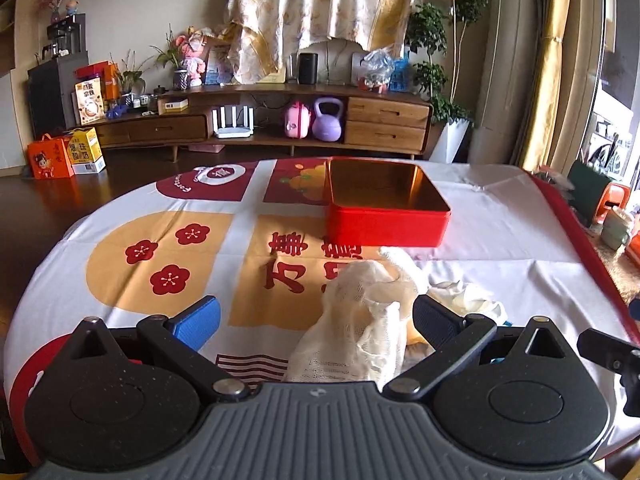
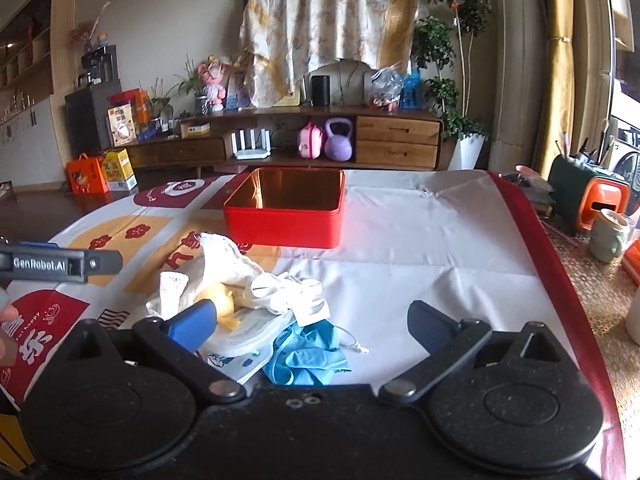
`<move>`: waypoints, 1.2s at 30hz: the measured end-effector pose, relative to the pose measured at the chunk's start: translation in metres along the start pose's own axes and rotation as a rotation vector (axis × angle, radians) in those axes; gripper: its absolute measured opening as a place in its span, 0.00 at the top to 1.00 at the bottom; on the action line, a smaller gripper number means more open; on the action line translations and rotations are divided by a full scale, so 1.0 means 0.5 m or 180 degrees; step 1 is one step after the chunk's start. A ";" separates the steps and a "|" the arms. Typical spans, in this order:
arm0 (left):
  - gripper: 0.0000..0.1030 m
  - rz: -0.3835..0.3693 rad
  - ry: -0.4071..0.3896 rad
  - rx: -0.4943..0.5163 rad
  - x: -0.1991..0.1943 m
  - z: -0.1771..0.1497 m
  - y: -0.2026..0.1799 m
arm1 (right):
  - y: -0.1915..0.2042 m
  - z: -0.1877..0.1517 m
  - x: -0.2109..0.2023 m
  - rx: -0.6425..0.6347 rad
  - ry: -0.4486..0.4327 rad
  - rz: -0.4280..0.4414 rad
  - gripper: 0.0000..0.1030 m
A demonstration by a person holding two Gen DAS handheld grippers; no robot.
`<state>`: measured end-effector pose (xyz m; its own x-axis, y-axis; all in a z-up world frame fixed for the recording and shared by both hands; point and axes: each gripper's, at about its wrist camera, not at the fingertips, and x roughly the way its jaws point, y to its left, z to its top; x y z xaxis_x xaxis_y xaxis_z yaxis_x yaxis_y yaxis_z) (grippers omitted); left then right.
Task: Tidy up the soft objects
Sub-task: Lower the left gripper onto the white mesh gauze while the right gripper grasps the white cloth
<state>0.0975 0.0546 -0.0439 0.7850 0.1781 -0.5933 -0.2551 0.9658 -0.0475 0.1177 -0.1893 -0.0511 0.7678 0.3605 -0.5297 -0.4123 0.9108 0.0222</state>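
A pile of soft things lies on the tablecloth: a white gauze cloth [image 1: 356, 320], white fabric pieces [image 2: 280, 292], a yellowish piece [image 2: 218, 298] and a blue cloth [image 2: 308, 354]. An open red tin box [image 1: 384, 224] stands behind the pile, also in the right wrist view [image 2: 284, 224]. My left gripper [image 1: 316, 320] is open, and the gauze cloth rises between its fingers, nearer the right one. My right gripper [image 2: 312, 320] is open over the pile, with its left finger [image 2: 196, 320] against the yellowish piece. The left gripper's body [image 2: 60, 262] shows at the left of the right wrist view.
The table [image 1: 500, 232] carries a white, red and tan printed cloth with a red border at the right. A mug [image 2: 608, 236] and an orange stool [image 2: 600, 204] stand past the right edge. A wooden TV cabinet [image 1: 260, 120] is behind.
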 end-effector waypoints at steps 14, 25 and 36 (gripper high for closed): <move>0.01 -0.0465 0.0656 0.0251 0.160 -0.050 -0.016 | -0.021 0.046 0.149 -0.0140 0.0435 0.0376 0.13; 0.05 -0.0779 0.0918 0.0272 0.223 -0.061 -0.008 | -0.025 0.053 0.269 0.0063 0.0855 0.0515 0.28; 0.45 -0.0885 0.0981 0.0161 0.238 -0.058 0.006 | -0.008 0.050 0.286 -0.0001 0.0950 0.0595 0.60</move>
<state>0.1737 0.0731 -0.1378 0.6125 -0.1481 -0.7765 -0.0230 0.9785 -0.2048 0.2412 -0.1363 -0.1057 0.5019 0.4463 -0.7409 -0.5324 0.8345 0.1420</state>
